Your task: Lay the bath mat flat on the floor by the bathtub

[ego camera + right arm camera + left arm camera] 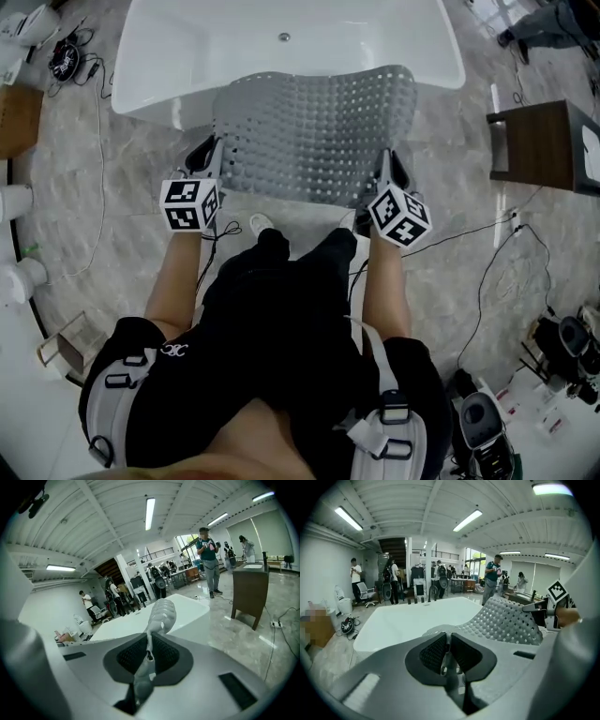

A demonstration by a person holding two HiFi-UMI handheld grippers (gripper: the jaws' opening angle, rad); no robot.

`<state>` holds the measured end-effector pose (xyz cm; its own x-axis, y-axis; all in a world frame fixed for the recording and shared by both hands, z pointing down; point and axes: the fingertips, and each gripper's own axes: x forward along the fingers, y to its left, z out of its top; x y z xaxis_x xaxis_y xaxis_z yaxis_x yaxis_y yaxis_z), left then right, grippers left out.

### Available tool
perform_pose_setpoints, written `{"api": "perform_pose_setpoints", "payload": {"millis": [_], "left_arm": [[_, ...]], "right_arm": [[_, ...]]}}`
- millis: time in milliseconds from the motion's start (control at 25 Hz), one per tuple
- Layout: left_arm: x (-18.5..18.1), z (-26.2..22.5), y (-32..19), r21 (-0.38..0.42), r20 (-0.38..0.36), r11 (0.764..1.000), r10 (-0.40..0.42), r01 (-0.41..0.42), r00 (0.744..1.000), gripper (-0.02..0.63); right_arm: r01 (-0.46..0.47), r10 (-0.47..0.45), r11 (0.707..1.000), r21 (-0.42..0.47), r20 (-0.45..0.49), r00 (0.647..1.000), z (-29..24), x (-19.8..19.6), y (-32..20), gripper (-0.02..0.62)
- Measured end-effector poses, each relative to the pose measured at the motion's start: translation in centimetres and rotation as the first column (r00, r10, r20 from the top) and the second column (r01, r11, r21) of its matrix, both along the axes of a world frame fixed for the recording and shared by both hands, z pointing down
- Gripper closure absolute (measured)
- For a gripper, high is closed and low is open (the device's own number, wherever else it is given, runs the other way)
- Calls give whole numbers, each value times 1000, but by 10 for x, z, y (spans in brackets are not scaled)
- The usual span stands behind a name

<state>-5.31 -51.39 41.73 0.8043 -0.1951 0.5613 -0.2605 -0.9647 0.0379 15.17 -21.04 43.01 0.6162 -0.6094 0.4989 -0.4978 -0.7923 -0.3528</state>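
A grey perforated bath mat [314, 131] hangs spread between my two grippers, its far edge reaching over the rim of the white bathtub [187, 47]. My left gripper [208, 161] is shut on the mat's near left corner. My right gripper [387, 173] is shut on the near right corner. In the left gripper view the bath mat [506, 620] stretches away to the right from the left gripper [449, 651], over the bathtub [408, 618]. In the right gripper view the bath mat [159, 616] shows edge-on, pinched in the right gripper [149, 656].
Marble-look floor [450, 187] lies around the tub. A dark wooden cabinet [544, 145] stands at the right, with cables [487, 272] trailing across the floor. Cardboard and gear sit at the left [19, 122]. Several people stand far off [492, 576].
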Motion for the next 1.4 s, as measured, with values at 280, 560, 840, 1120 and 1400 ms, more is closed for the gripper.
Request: {"api": "perform_pose_setpoints", "payload": {"millis": [280,560,840,1120,1400], "left_arm": [[0,139,0,-96,162,995,-1,16,987,565],[-4,318,-15,-113,323,993,8,30,946,566],[-4,521,-36,-70,411,997,-4,36,912,566],[-12,699,-66,39,500,997,-71,59,863,565],[-40,814,-54,21,660,999,-32,25,751,563]], "right_arm": [[45,-35,995,-93,110,993,123,16,-8,561],[144,-113,976,-163,184,976,306,23,-37,561],[205,-151,943,-263,211,966,511,32,-58,561],[237,-147,921,-309,288,946,697,52,-70,561],[287,-116,841,-460,365,924,813,71,-34,560]]}}
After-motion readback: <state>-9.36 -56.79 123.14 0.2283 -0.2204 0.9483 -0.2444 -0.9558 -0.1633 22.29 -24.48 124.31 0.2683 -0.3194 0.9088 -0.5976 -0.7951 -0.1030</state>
